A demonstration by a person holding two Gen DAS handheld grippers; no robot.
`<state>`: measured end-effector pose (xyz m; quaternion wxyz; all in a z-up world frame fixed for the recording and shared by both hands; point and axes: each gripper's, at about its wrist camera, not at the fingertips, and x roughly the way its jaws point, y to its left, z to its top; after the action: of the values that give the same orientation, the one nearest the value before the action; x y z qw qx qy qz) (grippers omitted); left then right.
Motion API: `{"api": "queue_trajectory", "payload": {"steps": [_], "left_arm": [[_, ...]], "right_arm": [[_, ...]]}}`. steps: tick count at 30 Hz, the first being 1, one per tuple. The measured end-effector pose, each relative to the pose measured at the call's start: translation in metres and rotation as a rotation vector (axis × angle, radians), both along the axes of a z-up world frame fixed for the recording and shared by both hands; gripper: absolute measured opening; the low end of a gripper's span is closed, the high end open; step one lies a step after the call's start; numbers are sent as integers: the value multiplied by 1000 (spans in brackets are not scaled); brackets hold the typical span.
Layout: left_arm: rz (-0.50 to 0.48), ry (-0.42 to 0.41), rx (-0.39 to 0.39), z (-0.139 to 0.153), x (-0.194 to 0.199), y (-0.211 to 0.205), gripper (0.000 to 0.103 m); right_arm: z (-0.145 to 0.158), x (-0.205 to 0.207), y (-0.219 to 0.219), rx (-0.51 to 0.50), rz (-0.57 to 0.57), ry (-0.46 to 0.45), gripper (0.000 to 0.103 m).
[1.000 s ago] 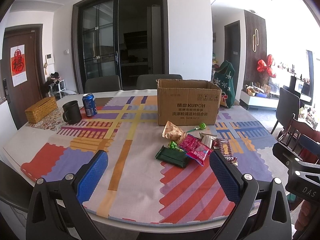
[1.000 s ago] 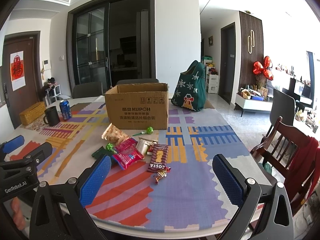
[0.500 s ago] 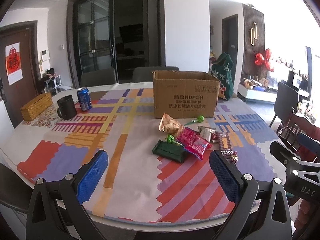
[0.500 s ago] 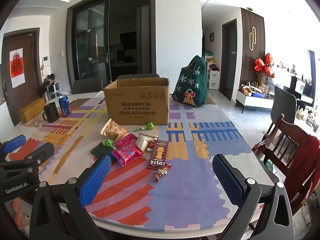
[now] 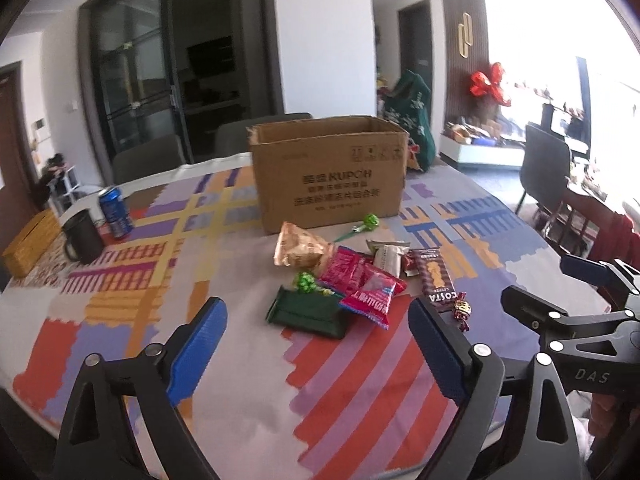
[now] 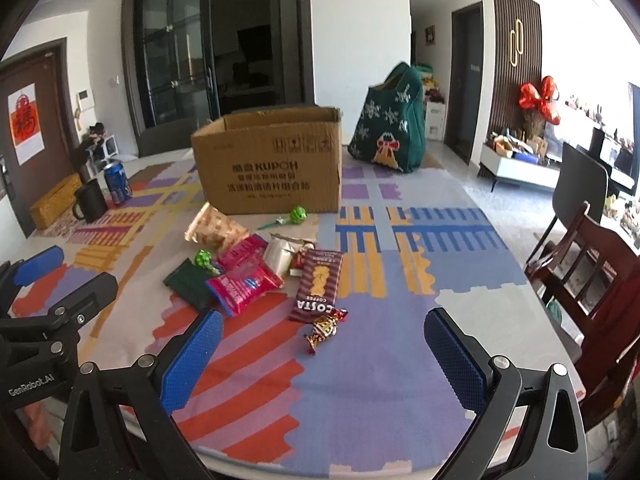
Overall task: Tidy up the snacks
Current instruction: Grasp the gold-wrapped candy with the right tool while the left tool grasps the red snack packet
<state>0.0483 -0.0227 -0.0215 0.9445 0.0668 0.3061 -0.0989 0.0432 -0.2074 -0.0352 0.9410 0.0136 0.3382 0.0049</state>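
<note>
An open cardboard box [image 5: 328, 172] [image 6: 272, 160] stands mid-table. In front of it lies a loose pile of snacks: a beige bag [image 5: 298, 250], a green lollipop [image 5: 368, 222], pink packets [image 5: 360, 280] [image 6: 244, 276], a dark green packet [image 5: 308, 312] [image 6: 188, 284], a brown Costa packet [image 5: 434, 280] [image 6: 318, 284] and a gold wrapped candy [image 6: 326, 326]. My left gripper [image 5: 316, 306] hovers short of the dark green packet; its jaws are closing with nothing touching the pads. My right gripper [image 6: 323, 317] stands open above the near table edge, just short of the candy.
A black mug [image 5: 82, 236], a blue can [image 5: 116, 212] and a woven yellow box [image 5: 28, 244] sit at the table's far left. A green gift bag [image 6: 390, 128] stands behind the box. A wooden chair [image 6: 592, 280] draped in red is at the right edge.
Both grippers have moved forward and down toward the snack pile, which looks larger now. The left view has tilted, and the left jaws have narrowed a little.
</note>
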Motion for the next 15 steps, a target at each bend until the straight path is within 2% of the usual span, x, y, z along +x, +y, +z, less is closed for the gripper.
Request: {"api": "queue_trajectory", "payload": {"steps": [3,10,15], "left_arm": [[-60,-1,36,-4,14,-10,91],[-184,36,70,-25,45,-31,84],[-242,68,96,-42,64,-45,80]], "right_arm": [[-8,13,-2,2,-8,25,96],[-32,45,-10,67,-13,110,75],[-50,58,-16,109,-33,164,66]]}}
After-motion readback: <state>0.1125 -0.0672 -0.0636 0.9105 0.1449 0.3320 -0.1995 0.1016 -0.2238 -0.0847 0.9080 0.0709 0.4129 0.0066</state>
